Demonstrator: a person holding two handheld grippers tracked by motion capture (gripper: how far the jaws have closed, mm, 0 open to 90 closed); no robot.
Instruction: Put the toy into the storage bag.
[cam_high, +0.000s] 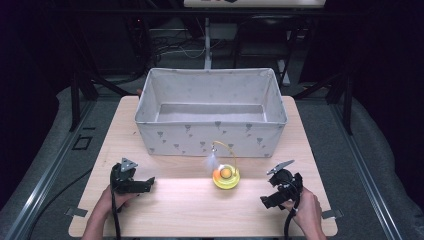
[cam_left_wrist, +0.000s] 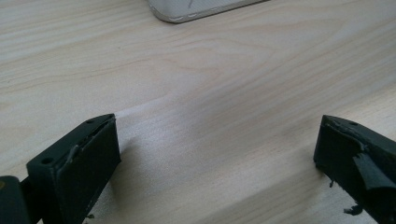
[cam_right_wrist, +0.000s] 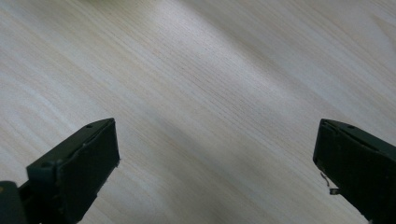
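Nothing of the work is judged complete at this moment: the yellow toy (cam_high: 226, 176) (a small yellow dish-shaped piece with an orange ball in it and a thin looping wire handle) rests on the wooden table (cam_high: 190, 210), and the fabric storage bin (cam_high: 212, 111) holds nothing visible.

Status of the grippers:
- Left gripper (cam_high: 145, 184): jaws spread wide, nothing between them; in the left gripper view (cam_left_wrist: 217, 163) bare wood lies between the jaws, with a corner of the bin at 12 o'clock.
- Right gripper (cam_high: 266, 201): jaws spread wide, nothing between them; the right gripper view (cam_right_wrist: 217, 163) shows plain wood grain between them.

Positions, read from the table centre in the high view:
- Bin: 12 o'clock, open side up.
- Toy: roughly centre, just in front of the bin's near wall.
- Left gripper: 8 o'clock, apart from the toy.
- Right gripper: 4 o'clock, apart from the toy, jaws angled toward it.

Remaining, as a judgement: approach the toy, close on it, lift it, and place it in the bin.

Count:
- Toys: one.
- Bins: one.
- Grippers: two.
- Tables: one.
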